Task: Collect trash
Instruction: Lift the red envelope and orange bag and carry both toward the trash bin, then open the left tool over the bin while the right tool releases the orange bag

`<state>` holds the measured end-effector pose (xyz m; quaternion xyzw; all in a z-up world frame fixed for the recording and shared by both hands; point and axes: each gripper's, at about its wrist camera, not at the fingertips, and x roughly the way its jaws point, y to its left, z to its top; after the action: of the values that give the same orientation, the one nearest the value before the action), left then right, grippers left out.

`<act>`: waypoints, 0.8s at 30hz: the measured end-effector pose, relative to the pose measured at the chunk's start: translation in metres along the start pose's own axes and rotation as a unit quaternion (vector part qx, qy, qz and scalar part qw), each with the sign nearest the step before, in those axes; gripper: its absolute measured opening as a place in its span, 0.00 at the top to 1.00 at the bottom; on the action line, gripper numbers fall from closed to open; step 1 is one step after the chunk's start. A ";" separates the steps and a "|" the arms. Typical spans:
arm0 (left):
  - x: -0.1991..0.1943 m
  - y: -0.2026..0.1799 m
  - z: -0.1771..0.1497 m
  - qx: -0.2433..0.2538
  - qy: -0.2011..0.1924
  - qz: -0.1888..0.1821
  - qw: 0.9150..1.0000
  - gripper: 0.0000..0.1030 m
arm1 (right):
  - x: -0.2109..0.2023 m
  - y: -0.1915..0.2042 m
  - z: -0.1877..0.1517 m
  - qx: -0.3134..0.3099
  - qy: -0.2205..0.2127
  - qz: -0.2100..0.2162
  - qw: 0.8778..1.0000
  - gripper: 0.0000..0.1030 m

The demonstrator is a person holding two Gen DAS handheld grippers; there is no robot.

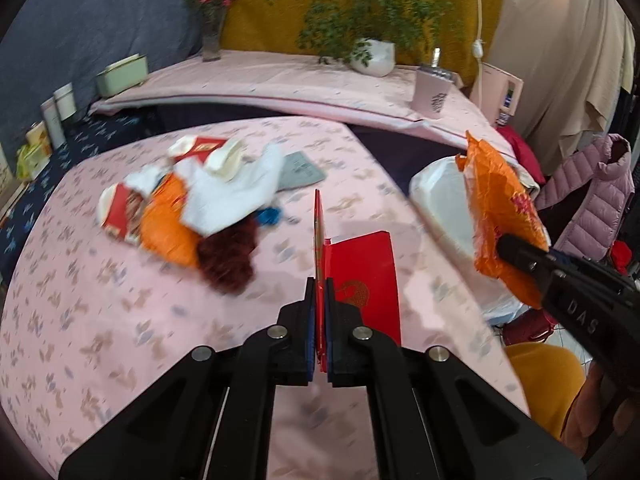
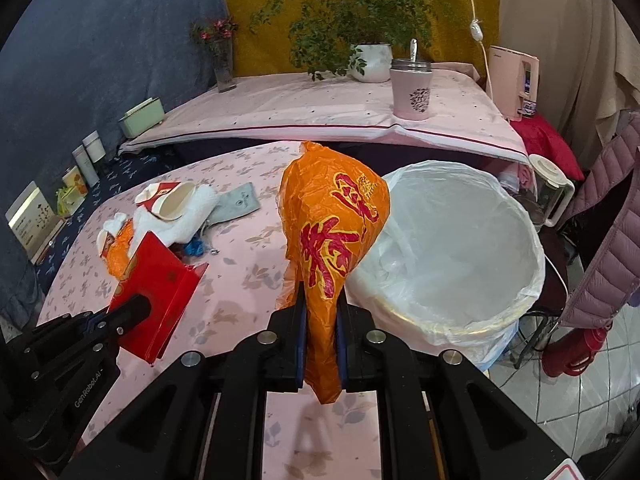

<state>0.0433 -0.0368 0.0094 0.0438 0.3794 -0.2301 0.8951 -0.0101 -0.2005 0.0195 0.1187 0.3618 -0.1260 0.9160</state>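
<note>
My left gripper is shut on a red envelope and holds it above the pink table; it also shows in the right wrist view. My right gripper is shut on an orange plastic bag with red characters, held at the left rim of the bin, which is lined with a white bag. The bag also shows in the left wrist view, in front of the bin. A trash pile of paper cups, white tissue, orange plastic and a dark red scrap lies on the table.
A grey card and a blue scrap lie by the pile. Behind is a higher pink-covered shelf with a potted plant, a pink cup and a vase. A pink jacket hangs at right.
</note>
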 end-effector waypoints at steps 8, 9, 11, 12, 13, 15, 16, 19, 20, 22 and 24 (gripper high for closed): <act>0.028 -0.062 0.035 0.035 -0.012 -0.039 0.999 0.97 | 0.005 -0.051 0.010 0.036 -0.006 -0.038 0.999 0.89; 0.032 -0.071 0.038 0.040 -0.012 -0.043 0.998 0.97 | 0.006 -0.057 0.011 0.041 -0.006 -0.042 0.998 0.89; 0.040 -0.085 0.044 0.048 -0.012 -0.050 0.998 0.97 | 0.010 -0.069 0.012 0.049 -0.005 -0.048 0.998 0.89; 0.044 -0.090 0.046 0.051 -0.011 -0.054 0.997 0.97 | 0.011 -0.073 0.013 0.053 -0.005 -0.049 0.997 0.89; 0.049 -0.097 0.049 0.054 -0.010 -0.059 0.997 0.97 | 0.013 -0.079 0.013 0.057 -0.004 -0.052 0.997 0.89; 0.057 -0.108 0.053 0.057 -0.007 -0.066 0.996 0.97 | 0.015 -0.087 0.014 0.062 -0.003 -0.056 0.996 0.89; 0.062 -0.115 0.056 0.059 -0.006 -0.071 0.996 0.97 | 0.016 -0.091 0.015 0.064 -0.003 -0.059 0.996 0.89; 0.074 -0.131 0.062 0.066 -0.004 -0.078 0.995 0.97 | 0.022 -0.101 0.015 0.071 0.000 -0.067 0.995 0.89; 0.079 -0.135 0.064 0.068 -0.002 -0.080 0.994 0.97 | 0.024 -0.105 0.015 0.073 0.000 -0.069 0.995 0.89; 0.088 -0.142 0.067 0.067 0.003 -0.085 0.994 0.97 | 0.028 -0.112 0.015 0.078 0.002 -0.072 0.994 0.89; 0.096 -0.147 0.070 0.065 0.008 -0.089 0.994 0.97 | 0.032 -0.118 0.016 0.084 0.003 -0.073 0.994 0.89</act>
<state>0.0822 -0.2219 0.0064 0.0702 0.3730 -0.3323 0.8635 -0.0148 -0.3211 -0.0057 0.1694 0.3608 -0.2218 0.8899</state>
